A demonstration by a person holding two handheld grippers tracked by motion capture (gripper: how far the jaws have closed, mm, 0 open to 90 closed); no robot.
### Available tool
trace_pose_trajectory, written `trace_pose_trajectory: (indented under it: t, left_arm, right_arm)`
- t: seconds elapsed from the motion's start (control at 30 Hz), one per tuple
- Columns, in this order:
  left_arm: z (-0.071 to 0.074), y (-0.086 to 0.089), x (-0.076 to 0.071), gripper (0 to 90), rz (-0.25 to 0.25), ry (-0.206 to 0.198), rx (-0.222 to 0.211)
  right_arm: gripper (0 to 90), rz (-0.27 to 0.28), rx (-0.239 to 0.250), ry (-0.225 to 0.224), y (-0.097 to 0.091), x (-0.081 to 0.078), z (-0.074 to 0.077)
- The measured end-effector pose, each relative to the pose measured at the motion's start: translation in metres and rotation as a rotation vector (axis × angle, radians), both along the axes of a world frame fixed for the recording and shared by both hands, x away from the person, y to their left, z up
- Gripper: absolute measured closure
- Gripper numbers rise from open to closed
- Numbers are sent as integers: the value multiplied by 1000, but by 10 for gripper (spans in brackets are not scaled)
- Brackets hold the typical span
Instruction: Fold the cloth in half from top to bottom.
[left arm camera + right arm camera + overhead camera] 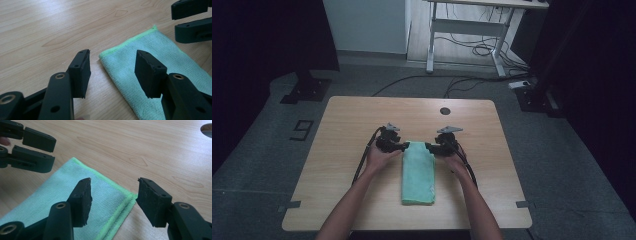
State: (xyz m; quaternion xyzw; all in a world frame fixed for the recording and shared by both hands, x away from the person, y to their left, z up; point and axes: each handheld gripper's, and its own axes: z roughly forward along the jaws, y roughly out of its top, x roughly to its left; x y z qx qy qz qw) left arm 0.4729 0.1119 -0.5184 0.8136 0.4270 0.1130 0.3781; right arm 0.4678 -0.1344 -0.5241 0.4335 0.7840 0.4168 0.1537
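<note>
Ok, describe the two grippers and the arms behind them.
Both the left gripper and the right gripper are black, each with two blocky jaws, brass-ringed pivot holes, a grey three-cornered plate on top and a black cable trailing back. The forearms are bare, no sleeves.

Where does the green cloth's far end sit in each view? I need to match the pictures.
High view: green cloth at table centre, its far end between both grippers.
Left gripper view: far corner at centre, cloth running right and down.
Right gripper view: far corner at lower centre, cloth running left.
Shared landmark: the cloth's bright green hem.
</note>
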Motion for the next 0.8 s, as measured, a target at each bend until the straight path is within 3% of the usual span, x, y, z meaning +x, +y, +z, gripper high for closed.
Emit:
trace_pose_trajectory:
  t: [0.8]
  left_arm:
    - [-17, -9, 10, 502, 35, 43, 30]
  right_arm:
    - [439, -24, -19, 57, -1, 17, -24]
